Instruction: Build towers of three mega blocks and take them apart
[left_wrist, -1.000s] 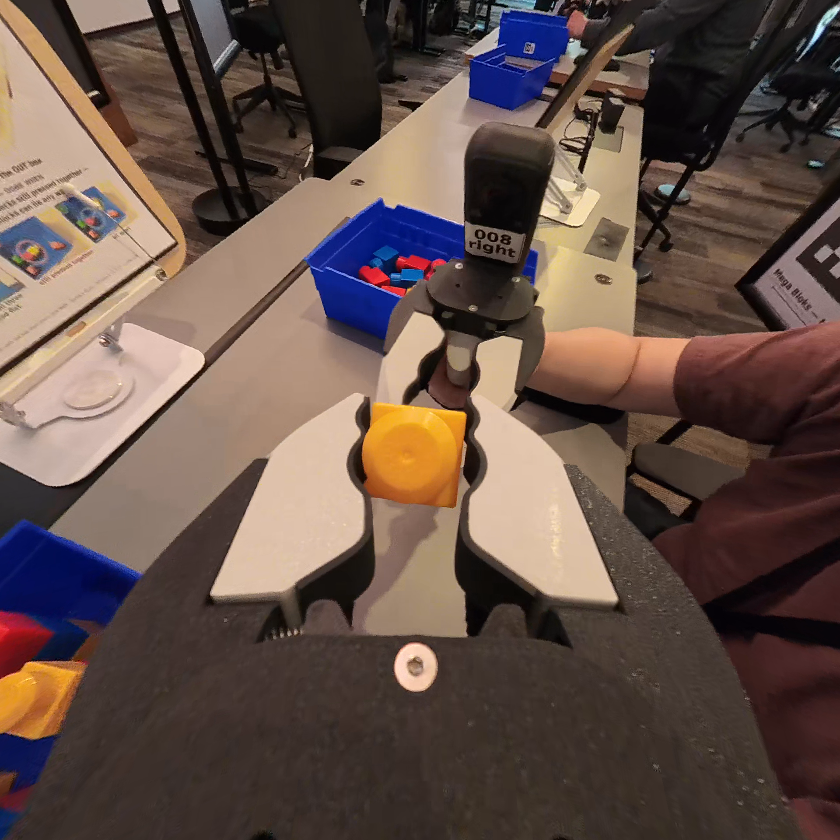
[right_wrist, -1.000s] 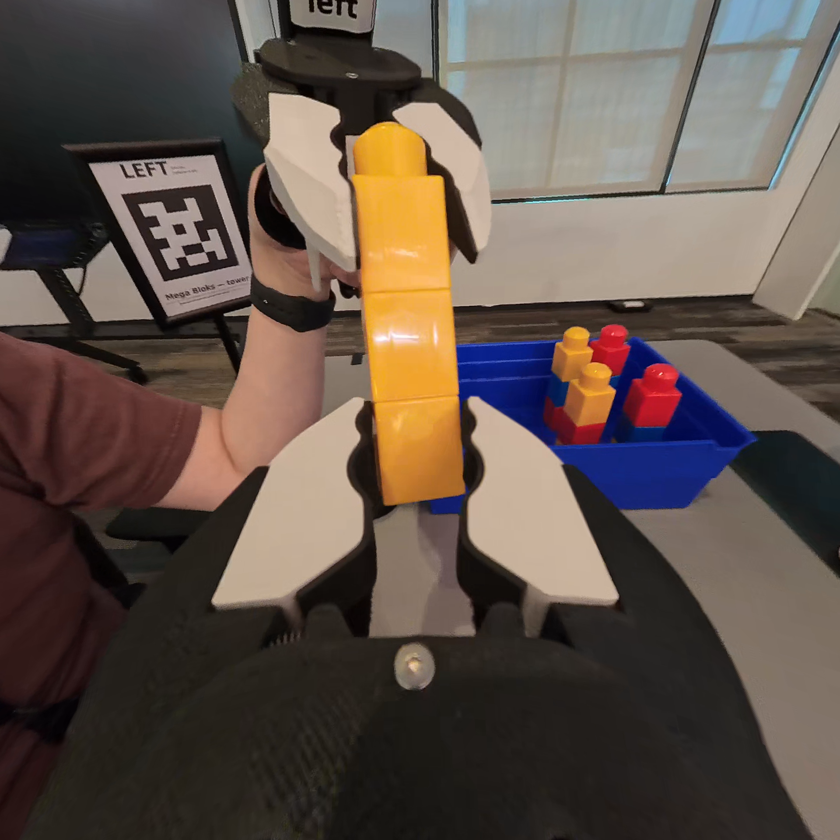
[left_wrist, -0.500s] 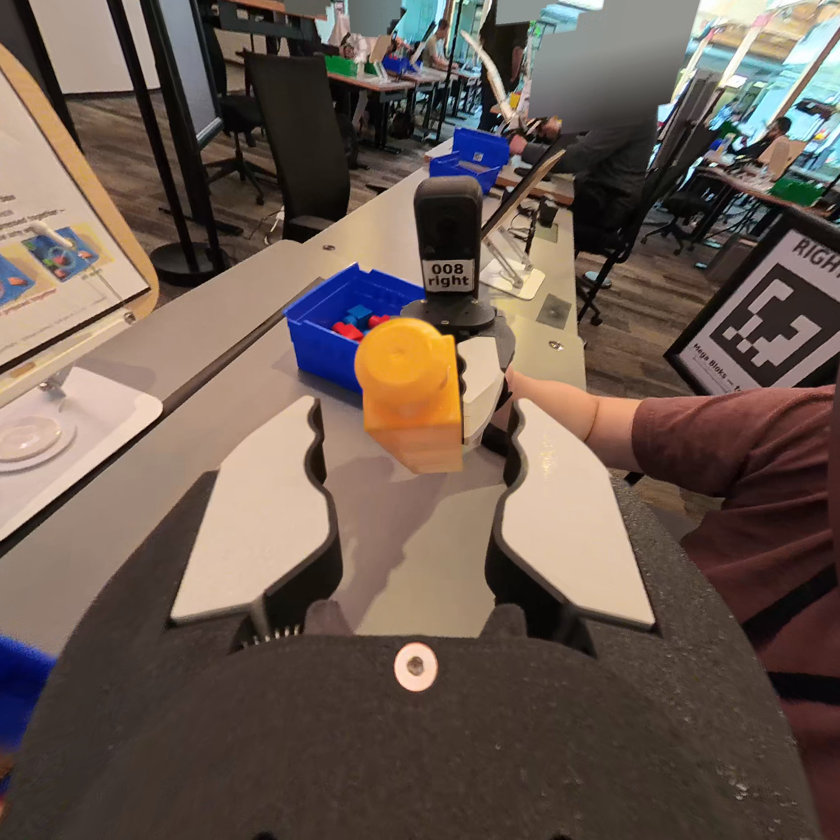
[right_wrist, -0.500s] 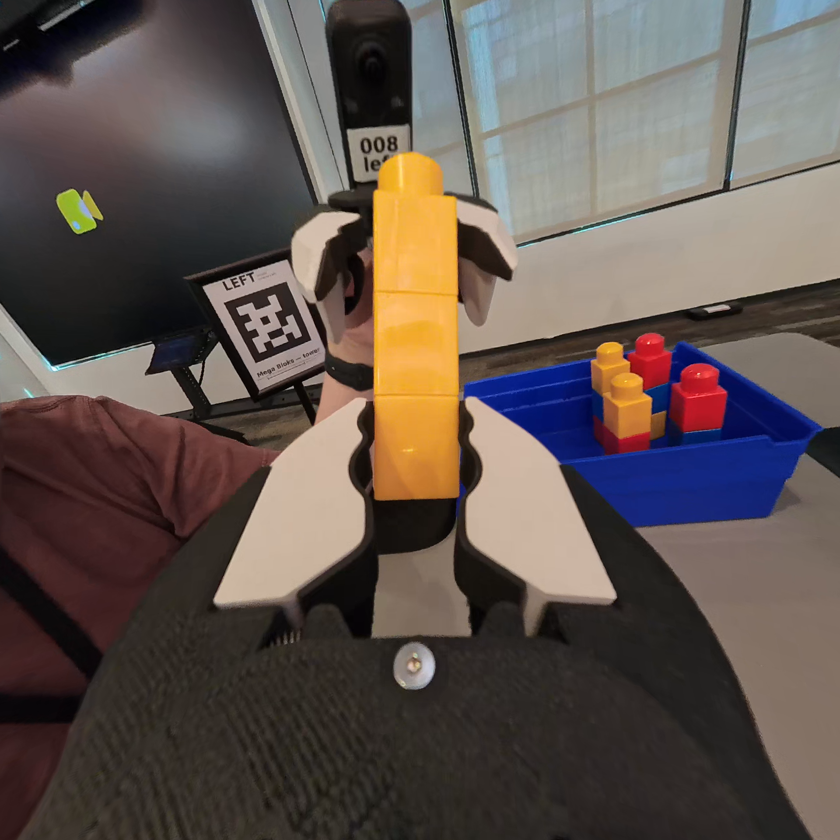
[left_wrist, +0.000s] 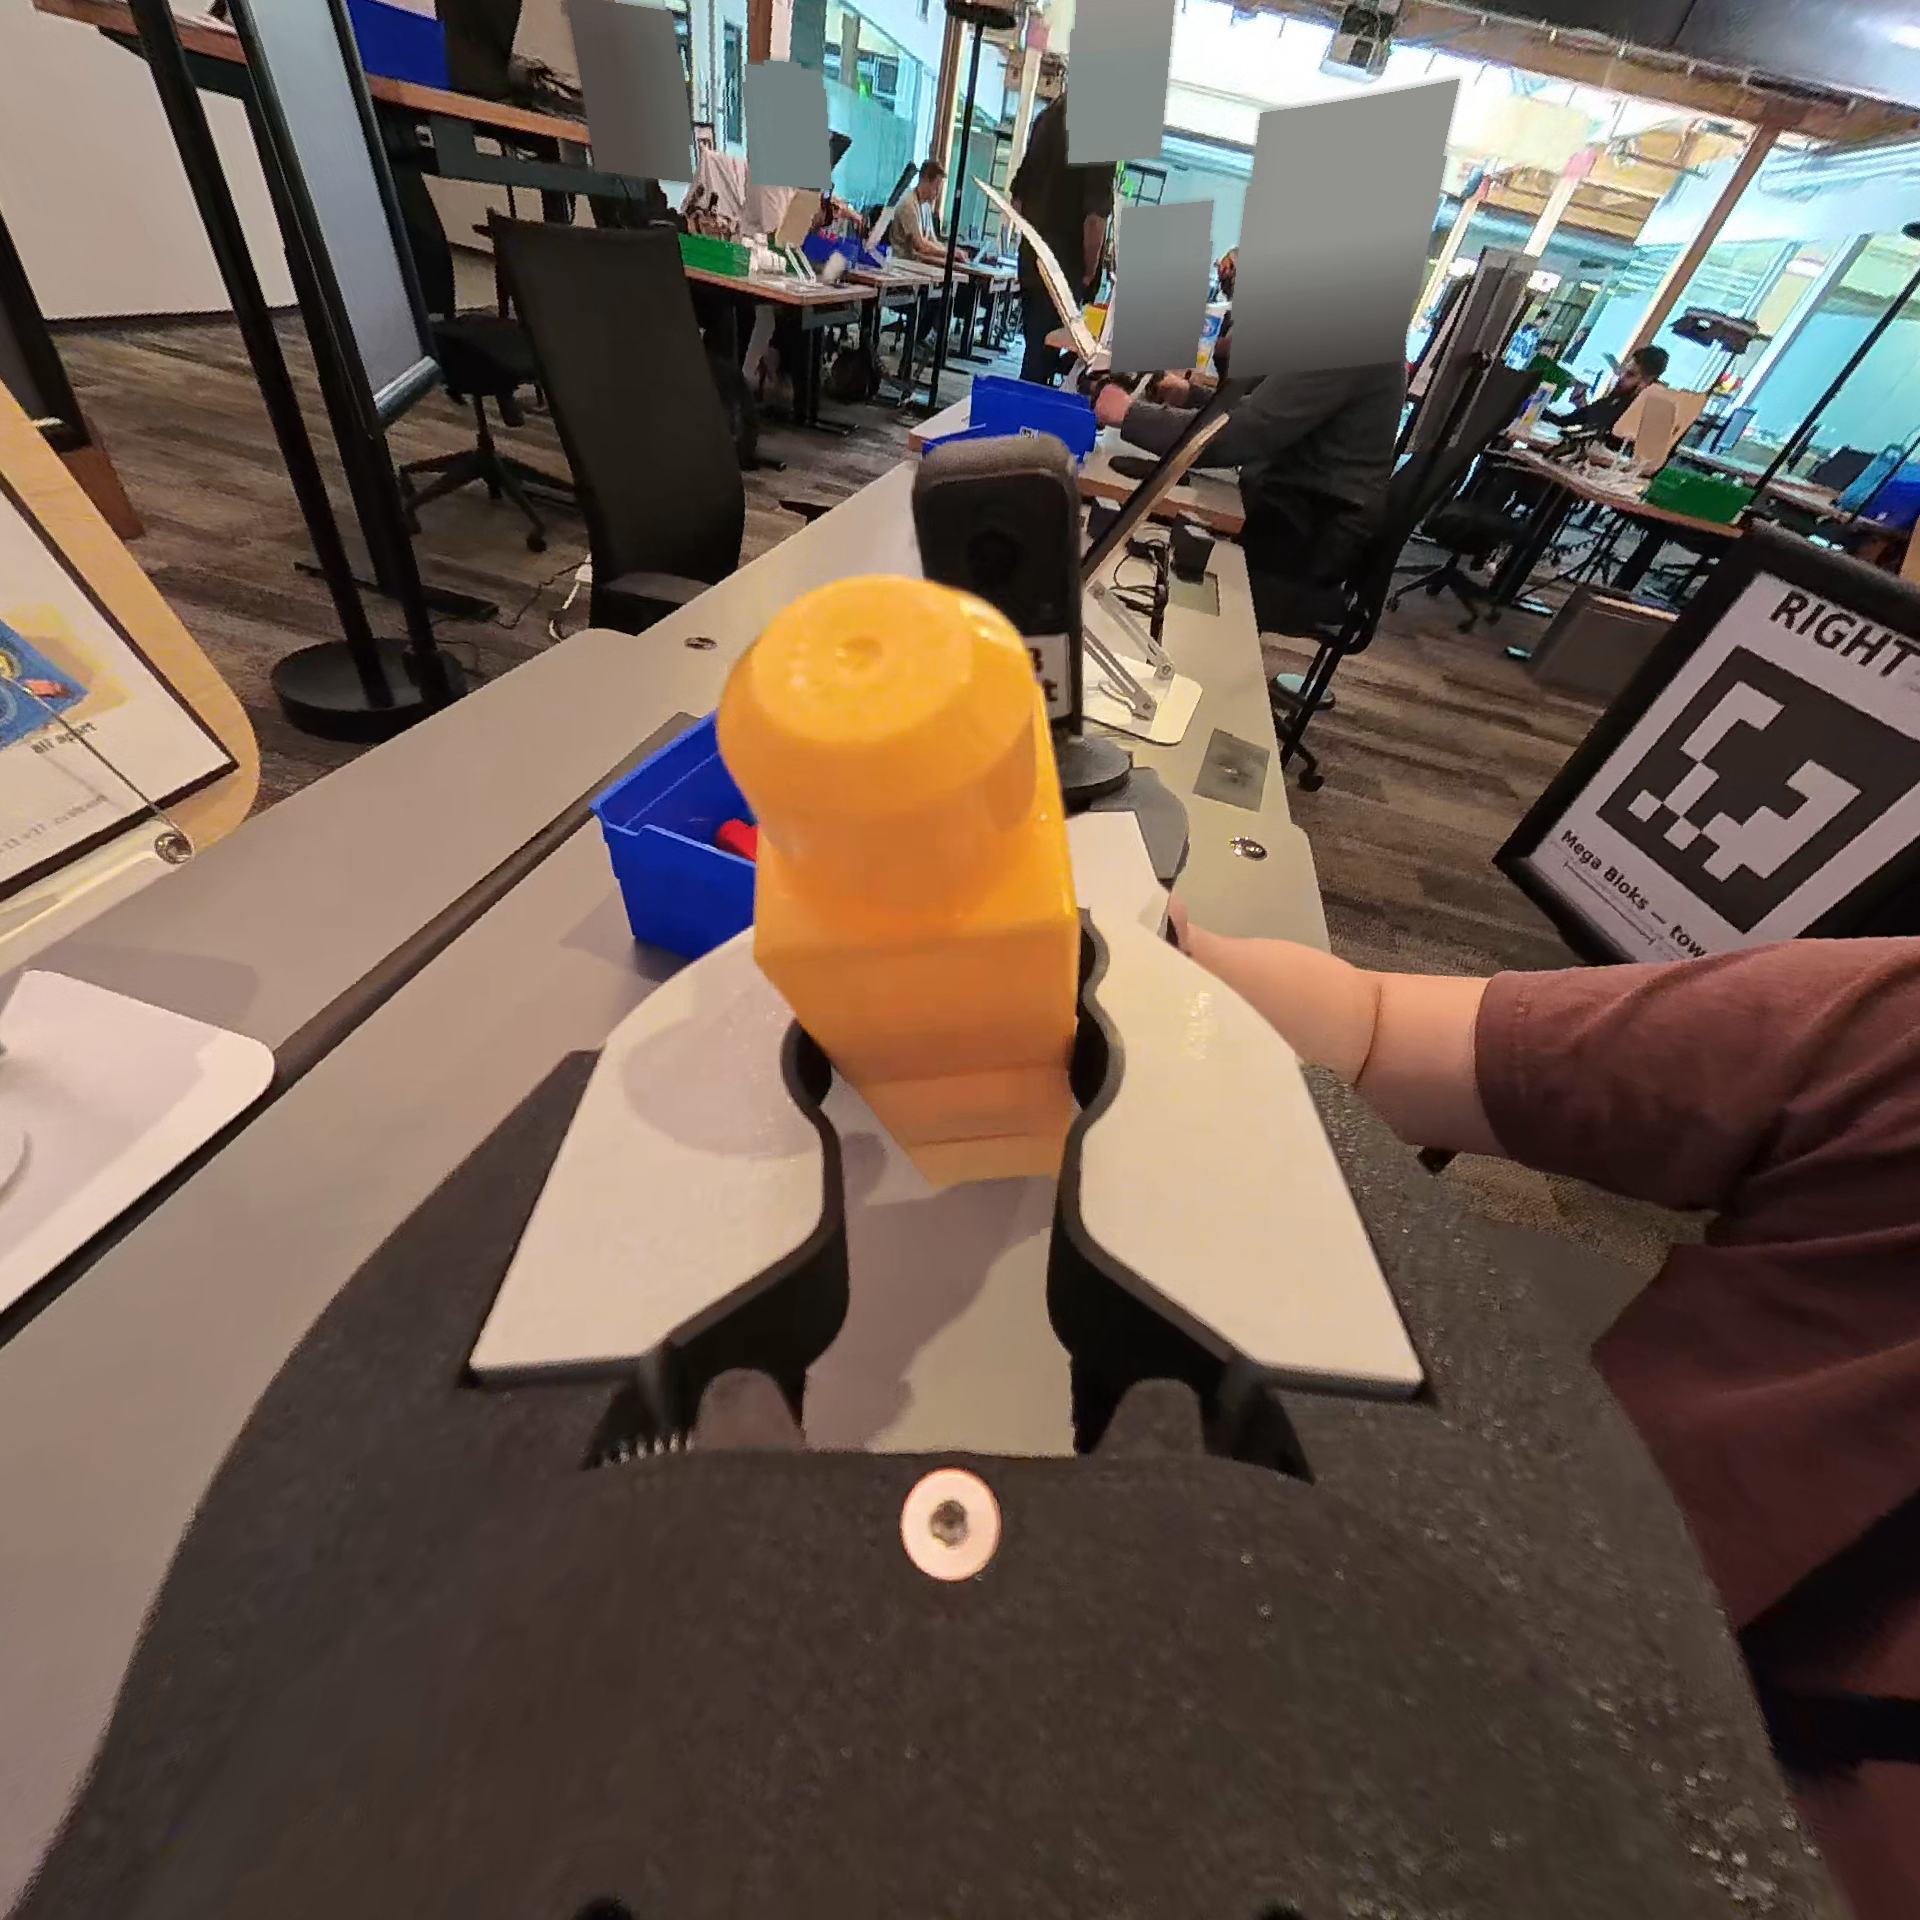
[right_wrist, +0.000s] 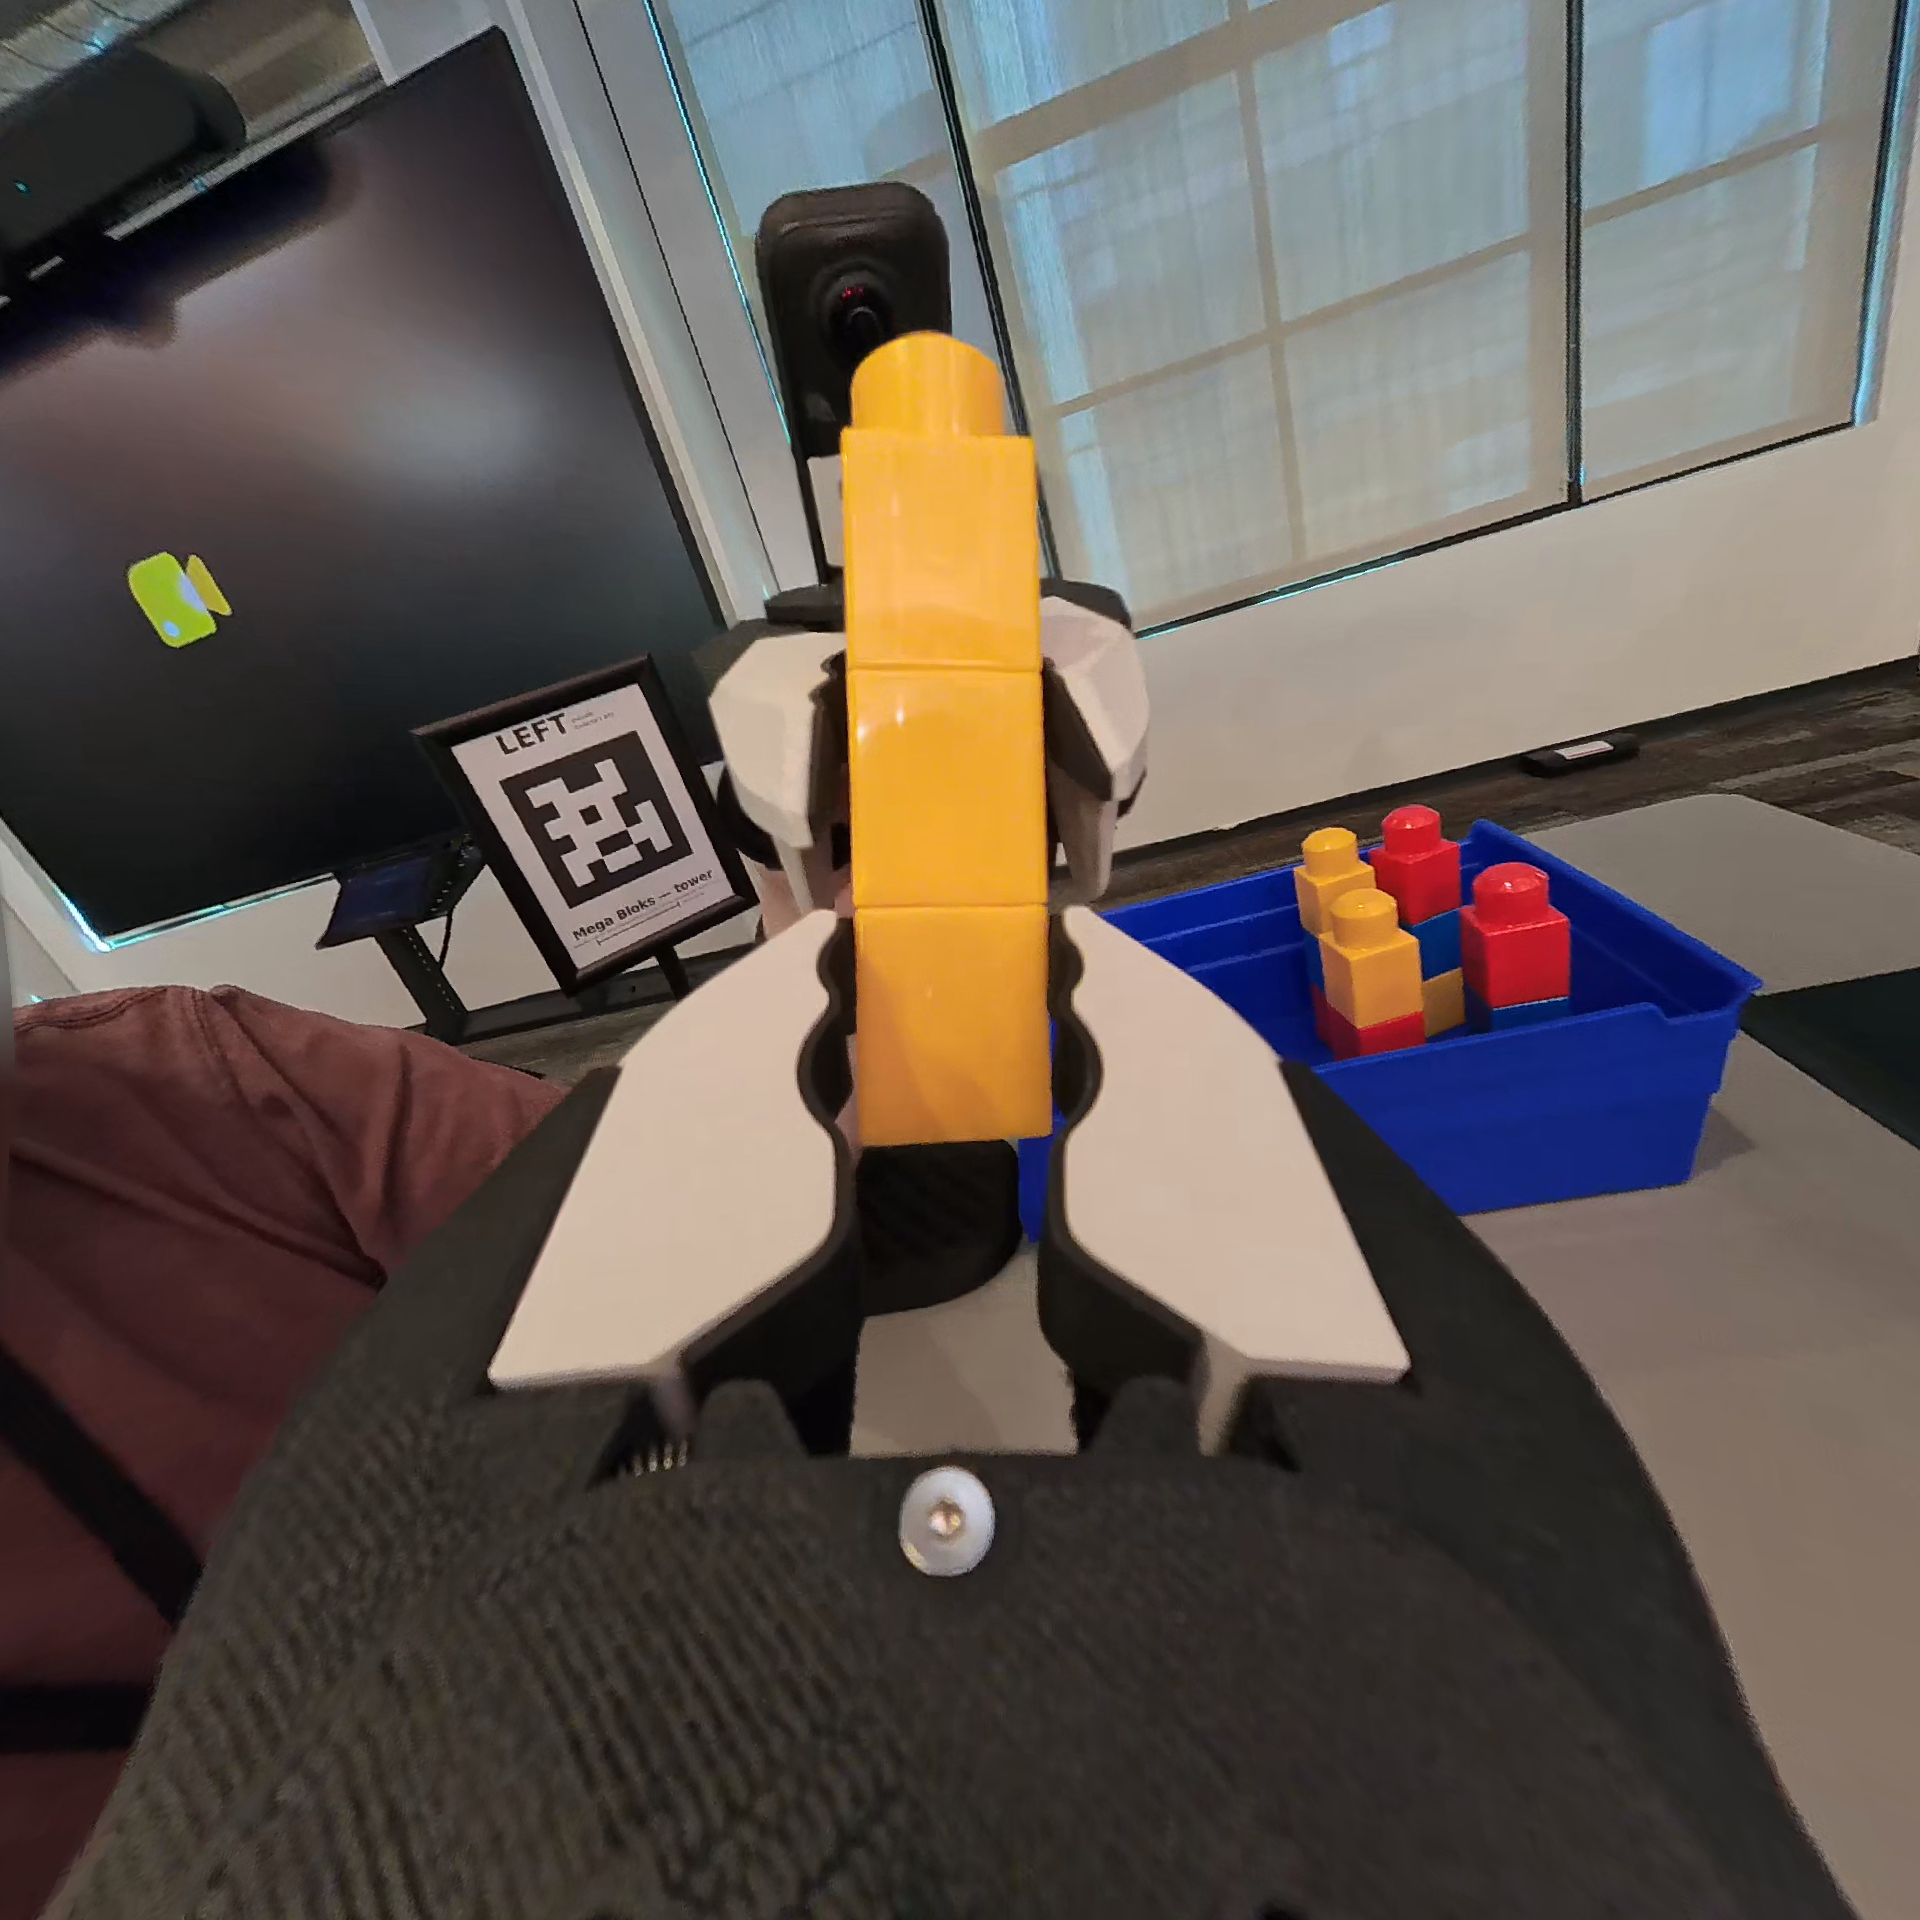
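Grey table (right_wrist: 1662, 1299); glossy yellow three-block tower (right_wrist: 945, 790) upright, both hand-held grippers clamping it.

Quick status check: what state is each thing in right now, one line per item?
Yellow three-block plastic tower: assembled, upright, off the table.
Right hand-held gripper: shut on bottom block.
Left hand-held gripper: around middle block, grip unclear.
Blue plastic bin: holds standing towers.

- A long grey table (left_wrist: 436, 894) is carrying a blue bin (left_wrist: 665, 842) with loose blocks showing inside.
- A white stand base (left_wrist: 114, 1101) is sitting at its left edge.
- Another blue bin (right_wrist: 1507, 1112) is resting on it, holding block towers (right_wrist: 1423, 935).
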